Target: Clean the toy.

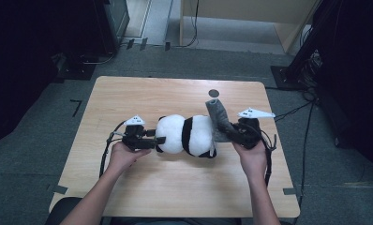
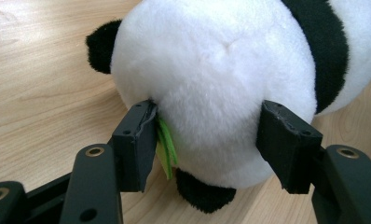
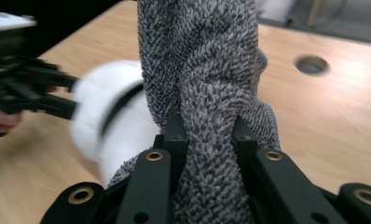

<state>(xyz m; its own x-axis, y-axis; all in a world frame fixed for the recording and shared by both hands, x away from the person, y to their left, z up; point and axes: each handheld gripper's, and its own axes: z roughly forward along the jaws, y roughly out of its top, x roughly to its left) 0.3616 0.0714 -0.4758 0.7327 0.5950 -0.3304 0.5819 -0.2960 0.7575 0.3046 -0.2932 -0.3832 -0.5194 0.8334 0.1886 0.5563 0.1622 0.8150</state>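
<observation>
— Where is the toy panda (image 1: 187, 136) found?

— It is laid near the middle of the table (image 1: 142, 93), with a grey cloth (image 1: 217, 119) draped at its right end.

— How are the tongs set?

— The panda's round end is straddled by the left gripper (image 2: 207, 135); whether it is squeezed cannot be told. The right gripper (image 3: 204, 126) is clenched on a bunched fold of cloth.

— How will they handle?

— Both are judged soft, light and yielding; the cloth is best taken by a gathered fold. A green tag (image 2: 167, 144) is pressed beside one jaw. A round hole (image 1: 214, 93) lies farther off, out of the way.

bare table (image 1: 142, 91) all around, plush panda (image 1: 187, 135) and grey cloth (image 1: 218, 117) block the middle
</observation>
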